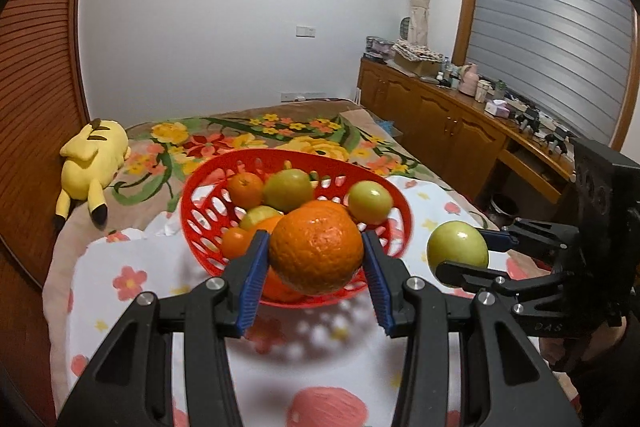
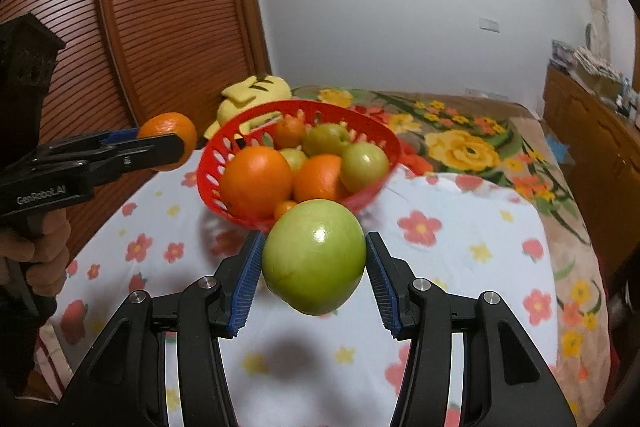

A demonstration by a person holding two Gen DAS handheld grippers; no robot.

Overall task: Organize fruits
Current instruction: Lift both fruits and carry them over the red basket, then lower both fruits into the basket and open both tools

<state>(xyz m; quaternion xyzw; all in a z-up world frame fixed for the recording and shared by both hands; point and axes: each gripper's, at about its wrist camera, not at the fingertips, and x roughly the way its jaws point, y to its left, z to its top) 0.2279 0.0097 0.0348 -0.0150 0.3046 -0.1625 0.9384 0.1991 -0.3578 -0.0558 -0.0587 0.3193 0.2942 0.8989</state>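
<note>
Two hand-held grippers, each carrying one fruit above a bed. The left gripper (image 1: 316, 255) has its jaws clamped on an orange (image 1: 315, 247), the blue pads pressing its left and right sides; the fruit hangs clear of the bedding, just in front of the near rim of the red basket (image 1: 192, 187). The right gripper (image 2: 314, 259) has its jaws clamped on a green apple (image 2: 314, 257) in the same manner, also held in the air on the near side of the basket.

In the left wrist view the right gripper enters from the right edge with the apple at its tip, beside the basket and apart from it. In the right wrist view the left gripper enters from the left edge, the orange at its tip lying left of the basket; a hand (image 2: 38, 251) grips its handle at the lower left.

The basket is a perforated red plastic bowl resting on a white sheet with a flower print (image 2: 460, 267), spread over the near part of the bed. It holds a mixed heap of oranges and green apples, with a smaller orange fruit at its near edge. Beyond the sheet lies a floral blanket (image 1: 240, 135). A yellow plush toy (image 1: 94, 163) lies at the far left of the bed, against a slatted wooden door (image 1: 40, 75). A wooden cabinet (image 1: 440, 115) with cluttered top runs along the right wall.
</note>
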